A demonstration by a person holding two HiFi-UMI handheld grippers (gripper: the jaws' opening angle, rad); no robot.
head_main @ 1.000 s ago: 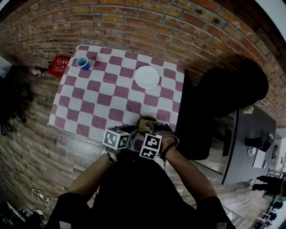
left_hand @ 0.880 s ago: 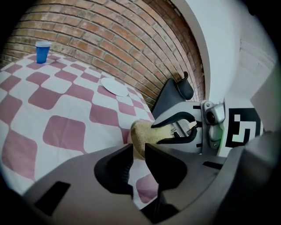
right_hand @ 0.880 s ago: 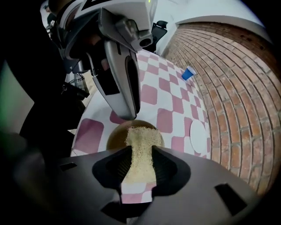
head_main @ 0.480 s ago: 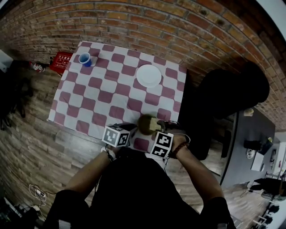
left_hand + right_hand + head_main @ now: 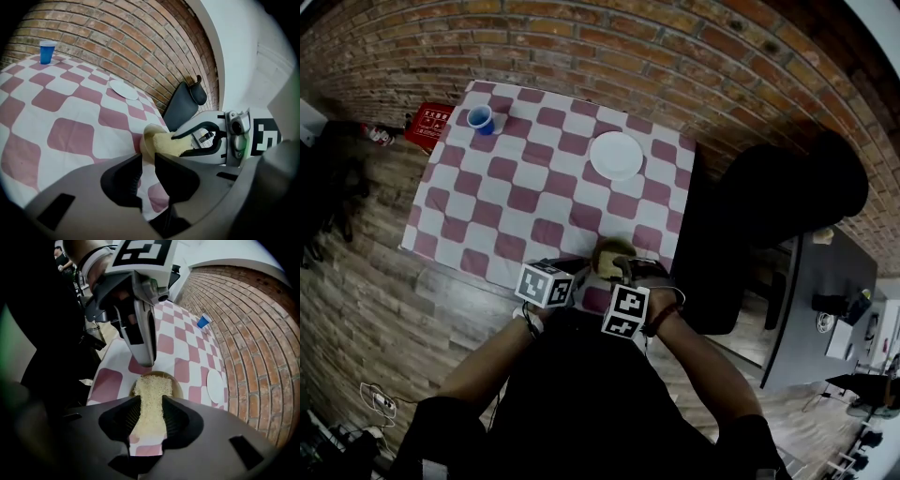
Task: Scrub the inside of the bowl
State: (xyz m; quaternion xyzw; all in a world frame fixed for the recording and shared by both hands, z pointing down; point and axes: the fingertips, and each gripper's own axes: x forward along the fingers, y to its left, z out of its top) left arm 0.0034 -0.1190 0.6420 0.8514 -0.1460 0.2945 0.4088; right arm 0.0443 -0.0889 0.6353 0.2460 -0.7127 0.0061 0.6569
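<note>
Right gripper view: sponge (image 5: 152, 386) between right gripper (image 5: 151, 404) jaws, down in bowl (image 5: 178, 383)

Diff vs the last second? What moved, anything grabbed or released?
The right gripper, fingers shut on the sponge, swung out to the right in the head view, then back toward the left gripper. Nothing grabbed or released. The left gripper stays clamped on the bowl rim; plate and cup unmoved.

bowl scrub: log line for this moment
left hand-held gripper: shut on bowl | right hand-held gripper: shut on sponge | sponge: in bowl
</note>
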